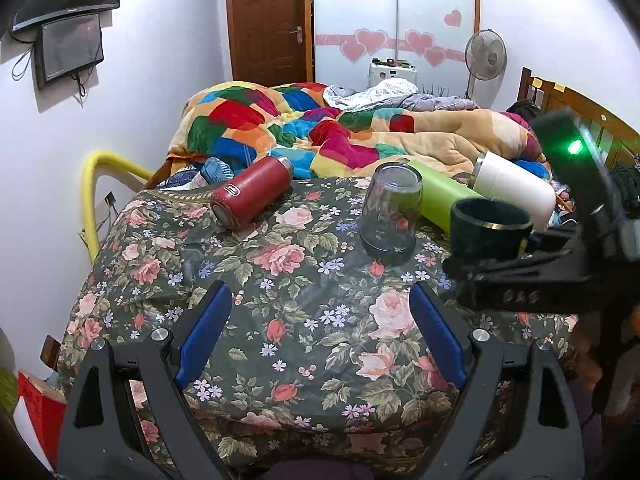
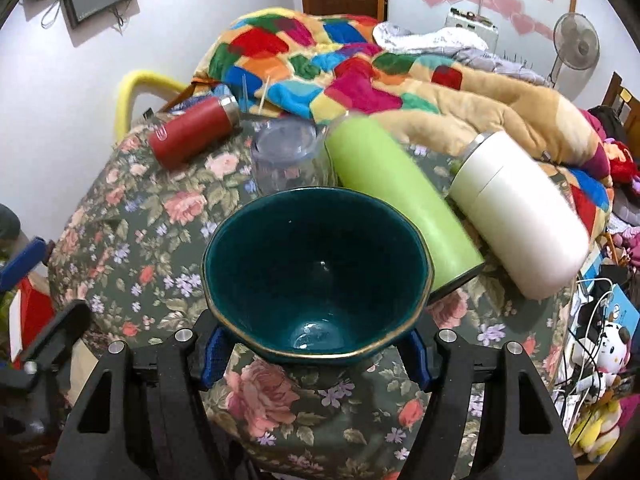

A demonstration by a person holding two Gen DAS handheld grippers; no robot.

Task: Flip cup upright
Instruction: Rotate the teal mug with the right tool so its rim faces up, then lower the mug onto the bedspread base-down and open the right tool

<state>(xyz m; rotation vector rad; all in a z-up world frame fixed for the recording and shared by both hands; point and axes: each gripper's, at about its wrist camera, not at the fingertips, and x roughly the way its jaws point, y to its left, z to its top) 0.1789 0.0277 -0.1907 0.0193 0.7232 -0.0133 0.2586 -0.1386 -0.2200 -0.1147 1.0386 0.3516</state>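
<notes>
The surface (image 1: pixel 280 280), covered in a flowered cloth, carries a red flask (image 1: pixel 252 192), a green bottle (image 1: pixel 440 196) and a white flask (image 1: pixel 516 192) lying on their sides, and a clear glass (image 1: pixel 390 216) standing mouth down. The teal cup (image 2: pixel 320 276) is at the right, off the cloth, clamped between the fingers of the right gripper (image 2: pixel 316 356), its mouth tilted up toward that camera. The left gripper (image 1: pixel 320 340) hangs spread apart and empty over the near edge, so the right one does the setting down.

You're in a lived-in home bedroom: a patchwork quilt (image 1: pixel 304 128) rumpled on the bed, wooden door (image 1: pixel 266 20), standing fan (image 1: pixel 485 56) (heart stickers (image 1: pixel 370 42) behind), wall-mounted screen (image 1: pixel 70 50).
</notes>
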